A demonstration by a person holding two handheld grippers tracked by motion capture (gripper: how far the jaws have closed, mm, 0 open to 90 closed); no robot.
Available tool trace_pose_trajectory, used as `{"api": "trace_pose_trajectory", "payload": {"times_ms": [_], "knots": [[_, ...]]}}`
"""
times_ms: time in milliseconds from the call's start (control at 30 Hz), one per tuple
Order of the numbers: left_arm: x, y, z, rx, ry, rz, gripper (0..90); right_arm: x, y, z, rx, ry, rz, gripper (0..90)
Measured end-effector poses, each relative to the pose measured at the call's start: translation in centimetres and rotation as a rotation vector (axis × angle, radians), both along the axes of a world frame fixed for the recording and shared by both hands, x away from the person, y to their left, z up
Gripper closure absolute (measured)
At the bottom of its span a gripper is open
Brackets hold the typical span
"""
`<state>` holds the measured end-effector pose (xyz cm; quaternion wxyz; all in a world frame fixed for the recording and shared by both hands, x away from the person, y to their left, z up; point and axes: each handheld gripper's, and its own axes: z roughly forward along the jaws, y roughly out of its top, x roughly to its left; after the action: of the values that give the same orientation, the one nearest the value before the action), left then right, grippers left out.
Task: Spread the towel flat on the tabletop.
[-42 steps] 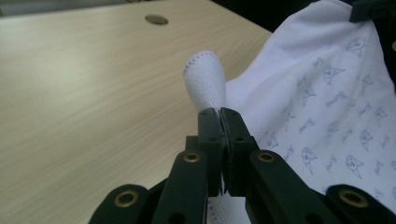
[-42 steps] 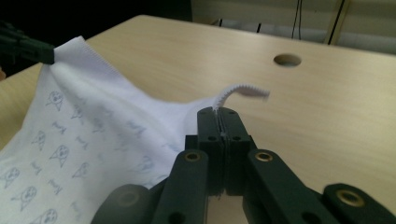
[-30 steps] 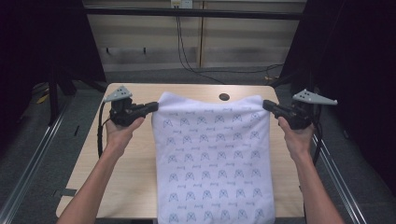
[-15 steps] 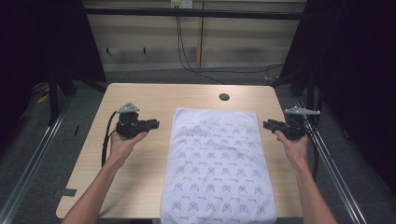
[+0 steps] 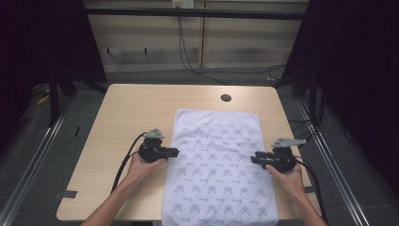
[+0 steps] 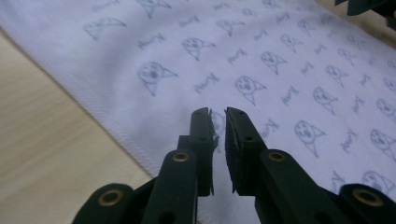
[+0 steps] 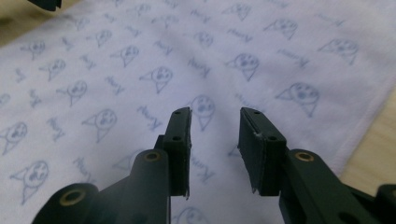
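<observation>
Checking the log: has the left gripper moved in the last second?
Yes. The left gripper has come toward the person, farther from the table's hole, and now sits at the towel's left edge.

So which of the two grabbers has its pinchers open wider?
The right gripper: a wide gap shows between its jaws over the towel. The left gripper has only a thin slit between its own.

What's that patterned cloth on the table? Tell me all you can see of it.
The cloth is white, soft-looking fabric printed with rows of small blue-grey face doodles and script words, with a stitched hem along its edge. It lies flat on the wooden table, its near end reaching the table's front edge. Neither pair of tongs grips it.
</observation>
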<state>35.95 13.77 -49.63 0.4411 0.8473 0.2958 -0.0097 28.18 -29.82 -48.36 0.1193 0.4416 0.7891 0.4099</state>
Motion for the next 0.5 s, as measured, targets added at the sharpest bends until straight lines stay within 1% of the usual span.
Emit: {"api": "trace_pose_trajectory", "payload": {"times_ms": [33, 67, 100, 133, 167, 200, 233, 267, 300, 333, 400, 500], "knots": [[-0.2, -0.4, -0.3, 0.025, -0.007, -0.004, 79.4, -0.1, 0.2, -0.3, -0.008, 0.012, 0.005, 66.0], [-0.2, -0.7, -0.5, 0.038, -0.014, -0.013, 79.0, -0.2, 0.5, -0.7, -0.026, 0.025, 0.013, 66.8], [-0.3, -1.0, -0.7, 0.067, -0.019, -0.018, 79.2, -0.2, 0.6, -0.8, -0.043, 0.027, 0.009, 67.0], [-0.2, -1.2, -0.8, 0.079, -0.024, -0.010, 79.9, -0.1, 0.6, -1.0, -0.058, 0.024, 0.012, 67.7], [0.1, -1.2, -0.8, 0.073, -0.020, 0.000, 82.8, -0.1, 0.5, -1.0, -0.060, 0.028, 0.008, 68.1], [0.2, -1.2, -0.7, 0.066, -0.017, 0.008, 85.2, 0.0, 0.4, -1.0, -0.075, 0.021, 0.006, 68.2], [0.3, -1.3, -0.8, 0.086, -0.023, 0.007, 88.2, 0.0, 0.2, -0.9, -0.083, 0.020, -0.005, 69.3], [0.2, -1.3, -0.9, 0.092, -0.034, 0.004, 90.0, 0.0, -0.1, -0.9, -0.068, 0.022, -0.012, 70.5], [0.3, -1.2, -0.9, 0.081, -0.018, 0.011, 90.0, 0.0, -0.4, -0.9, -0.065, 0.019, -0.017, 70.6], [0.3, -1.2, -0.9, 0.083, -0.018, 0.010, 90.0, 0.0, -0.7, -1.0, -0.066, 0.021, -0.032, 70.6], [0.2, -1.2, -0.8, 0.097, -0.025, 0.007, 90.0, 0.1, -1.0, -1.3, -0.065, 0.028, -0.037, 69.3], [0.3, -1.1, -0.9, 0.087, -0.019, 0.005, 90.0, 0.4, -1.0, -1.8, -0.080, 0.038, -0.050, 66.2]]}}
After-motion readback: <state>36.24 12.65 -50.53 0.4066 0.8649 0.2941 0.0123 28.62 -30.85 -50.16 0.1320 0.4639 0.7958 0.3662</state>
